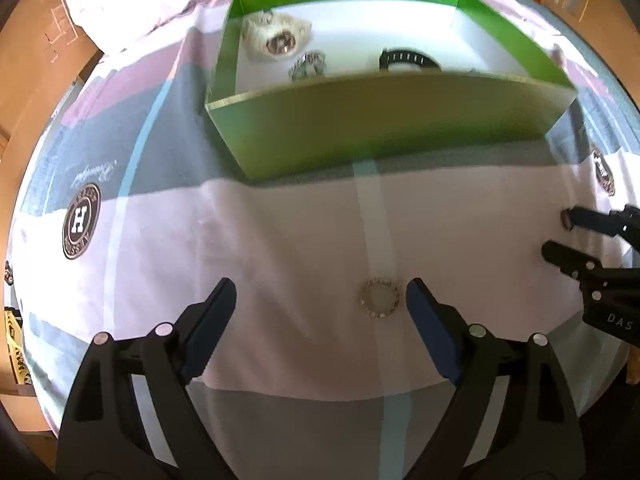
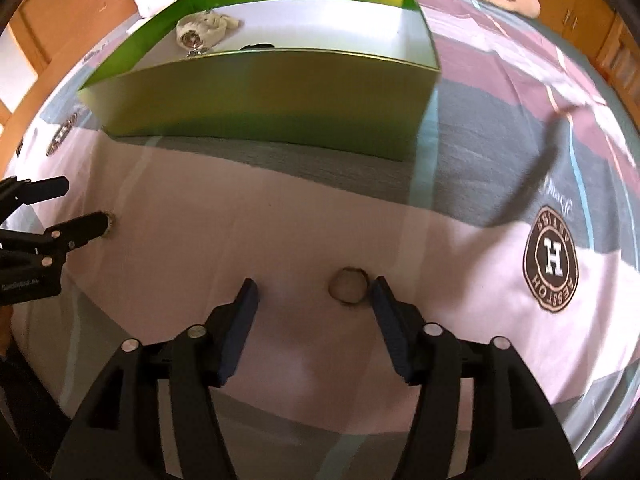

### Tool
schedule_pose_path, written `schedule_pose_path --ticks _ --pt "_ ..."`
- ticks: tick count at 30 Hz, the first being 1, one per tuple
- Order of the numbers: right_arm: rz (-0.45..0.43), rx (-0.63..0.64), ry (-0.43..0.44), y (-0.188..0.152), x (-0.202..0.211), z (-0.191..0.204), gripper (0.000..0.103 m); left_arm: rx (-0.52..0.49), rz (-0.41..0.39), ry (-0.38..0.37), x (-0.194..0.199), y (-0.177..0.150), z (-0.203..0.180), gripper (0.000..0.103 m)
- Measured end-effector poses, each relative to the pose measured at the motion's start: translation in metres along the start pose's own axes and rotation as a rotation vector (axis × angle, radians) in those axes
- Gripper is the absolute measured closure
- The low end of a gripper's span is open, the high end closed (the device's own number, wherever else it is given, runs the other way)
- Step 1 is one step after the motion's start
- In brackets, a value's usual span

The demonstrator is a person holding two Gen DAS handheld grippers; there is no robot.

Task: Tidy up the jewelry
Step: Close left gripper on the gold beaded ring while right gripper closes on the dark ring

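Beaded ring (image 1: 380, 297) lies on the bedsheet (image 1: 280, 248) between the wide-spread fingers of the left gripper (image 1: 321, 298), nearer its right finger. A darker ring (image 2: 348, 285) sits likewise inside the wide right gripper (image 2: 314, 296). Beyond stands the green box (image 1: 380, 120).

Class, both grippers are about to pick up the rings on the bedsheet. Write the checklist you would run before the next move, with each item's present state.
1. Left gripper open: ok.
2. Beaded ring between left fingers: ok, though close to the inner finger.
3. Right gripper open: ok.
4. Dark ring between right fingers: ok, but off-centre, nearly touching one finger.
5. Green box open and within view: ok; it holds a black band and other pieces.
6. Rings lying flat on the bedsheet: cannot tell for the dark ring, blurred.
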State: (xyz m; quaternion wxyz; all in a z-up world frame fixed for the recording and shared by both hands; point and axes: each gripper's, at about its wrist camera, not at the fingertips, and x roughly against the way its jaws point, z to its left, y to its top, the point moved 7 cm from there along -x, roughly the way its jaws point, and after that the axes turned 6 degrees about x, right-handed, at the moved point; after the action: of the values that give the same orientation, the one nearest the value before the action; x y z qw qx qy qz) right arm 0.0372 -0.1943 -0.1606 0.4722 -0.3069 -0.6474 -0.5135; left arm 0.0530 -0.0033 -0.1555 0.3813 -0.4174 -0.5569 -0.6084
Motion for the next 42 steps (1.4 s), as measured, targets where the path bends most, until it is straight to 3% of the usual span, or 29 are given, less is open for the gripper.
schedule_pose_path --ticks 5,17,29,31,42 --pt "-0.018 0.050 0.036 0.001 0.002 0.018 0.042 -0.030 0.014 0.029 -0.007 -0.007 -0.006 0.014" --pt "-0.035 0.102 -0.021 0.007 -0.005 0.037 0.038 -0.040 0.010 0.042 -0.006 -0.010 -0.009 0.012" --pt "-0.061 0.057 -0.024 0.011 -0.004 0.035 0.037 -0.036 0.007 0.048 -0.007 -0.011 -0.009 0.010" --pt "-0.068 0.059 -0.051 0.012 -0.001 0.032 0.041 -0.037 0.007 0.050 -0.007 -0.011 -0.009 0.010" --pt "-0.030 0.086 -0.043 0.007 -0.001 0.026 0.043 -0.039 0.005 0.056 -0.007 -0.012 -0.009 0.009"
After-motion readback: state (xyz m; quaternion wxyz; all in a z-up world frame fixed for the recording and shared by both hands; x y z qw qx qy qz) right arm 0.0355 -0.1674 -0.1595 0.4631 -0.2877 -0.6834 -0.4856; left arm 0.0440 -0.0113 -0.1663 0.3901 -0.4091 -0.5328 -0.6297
